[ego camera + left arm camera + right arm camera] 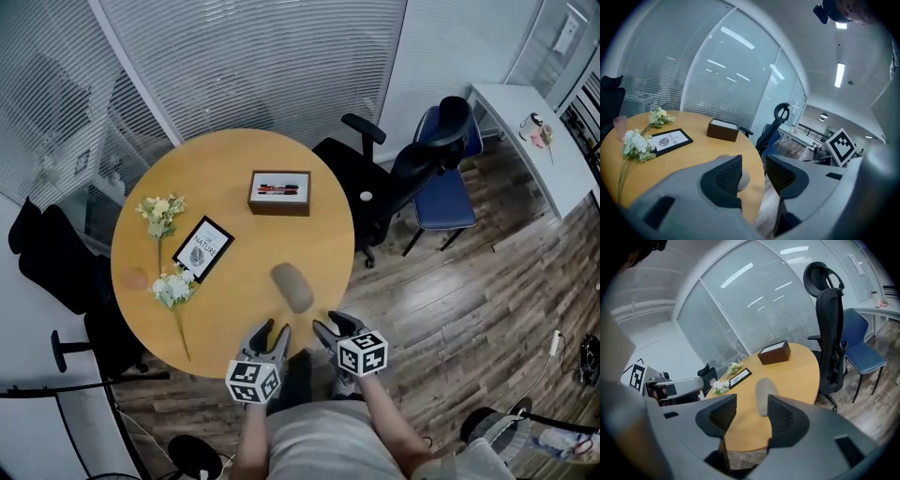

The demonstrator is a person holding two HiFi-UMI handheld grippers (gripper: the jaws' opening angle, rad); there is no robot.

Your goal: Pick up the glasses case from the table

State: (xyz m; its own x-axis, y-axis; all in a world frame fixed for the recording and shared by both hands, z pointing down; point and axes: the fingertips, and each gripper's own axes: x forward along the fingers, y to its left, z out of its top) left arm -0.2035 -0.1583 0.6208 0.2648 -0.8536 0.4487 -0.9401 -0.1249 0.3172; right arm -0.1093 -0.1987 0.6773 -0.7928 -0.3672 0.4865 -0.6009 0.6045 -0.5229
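The glasses case (pixel 292 287) lies on the table (pixel 234 155) just ahead of the left gripper (pixel 275 330) and right gripper (pixel 330 322), both gaping and empty; farther back a brown box (pixel 279 204) holds pens (pixel 278 189).

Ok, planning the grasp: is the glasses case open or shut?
Shut: the glasses case lies flat on the table as one smooth closed shell, no lid raised.

Round wooden table (pixel 234 178) at centre of my head view, glass partitions with white blinds (pixel 253 56) across top, dark plank floor (pixel 487 291) right, black office chair (pixel 375 187), blue chair (pixel 450 192), white desk (pixel 525 131) upper right, ceiling strip light (pixel 840 75).
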